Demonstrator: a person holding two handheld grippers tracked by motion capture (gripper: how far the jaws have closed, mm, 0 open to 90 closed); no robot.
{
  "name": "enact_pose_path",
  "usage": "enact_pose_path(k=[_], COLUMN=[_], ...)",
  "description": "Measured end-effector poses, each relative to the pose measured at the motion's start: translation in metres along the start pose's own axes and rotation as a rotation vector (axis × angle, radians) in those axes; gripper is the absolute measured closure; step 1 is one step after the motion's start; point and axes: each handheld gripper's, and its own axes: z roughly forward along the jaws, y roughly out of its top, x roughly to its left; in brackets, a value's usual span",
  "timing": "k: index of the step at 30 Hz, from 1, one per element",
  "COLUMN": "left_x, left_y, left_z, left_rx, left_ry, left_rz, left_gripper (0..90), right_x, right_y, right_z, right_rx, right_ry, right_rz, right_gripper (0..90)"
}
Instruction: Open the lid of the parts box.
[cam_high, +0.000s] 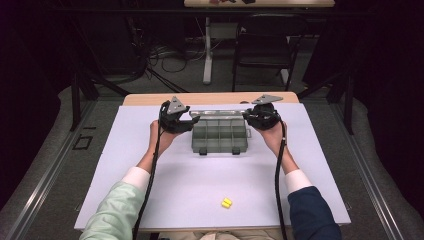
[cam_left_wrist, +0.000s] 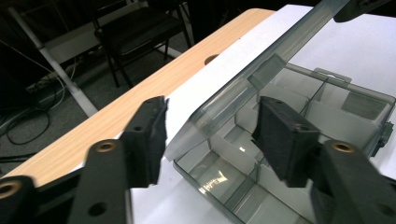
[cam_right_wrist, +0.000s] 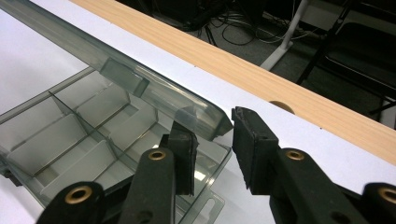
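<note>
High view: a person's forearms come in from six o'clock, one in a pale green sleeve, one in dark blue, and spread outward to a grey compartment box (cam_high: 220, 136) at the centre of the white table sheet (cam_high: 210, 185). The left gripper (cam_high: 186, 122) sits at the box's nine o'clock end, the right gripper (cam_high: 252, 119) at its three o'clock end. Both reach inward toward the raised lid (cam_high: 218, 114), which stands along the box's twelve o'clock edge. A small yellow object (cam_high: 226, 202) lies well apart, toward six o'clock.

Left gripper view: the two black jaws rise from six o'clock and stand apart, one on each side of the lid's corner. The pad toward nine o'clock sits just beside the lid's edge, and the pad toward three o'clock hangs over the open compartments. Neither pad presses on the clear plastic, so nothing is gripped. The lid runs tilted toward one o'clock.

Right gripper view: the jaws rise from six o'clock with the lid's other corner between them. The left pad sits under the corner, and whether it touches I cannot tell. The right pad stands clear, with a visible gap. The box lies toward nine o'clock, and the wooden table edge (cam_right_wrist: 243, 56) crosses at twelve to three o'clock.
</note>
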Motion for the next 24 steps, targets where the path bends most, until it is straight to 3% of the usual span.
enact_pose_path(k=[5,14,24], left_x=[0.002,-0.001,0.002], left_y=[-0.003,-0.003,-0.002], left_z=[0.003,0.01,0.012], left_rx=[0.02,-0.003,-0.013], left_ry=[0.005,0.018,0.021], left_rz=[0.001,0.018,0.03], left_gripper=[43.7,62.6,64.5], right_x=[0.0,-0.001,-0.001], right_y=[0.0,0.0,0.0], right_z=[0.0,0.003,0.007], right_rx=[-0.001,0.004,0.013], right_ry=[0.001,-0.007,-0.018], right_rz=[0.011,0.01,0.03], right_gripper=[69.2,69.4,70.4])
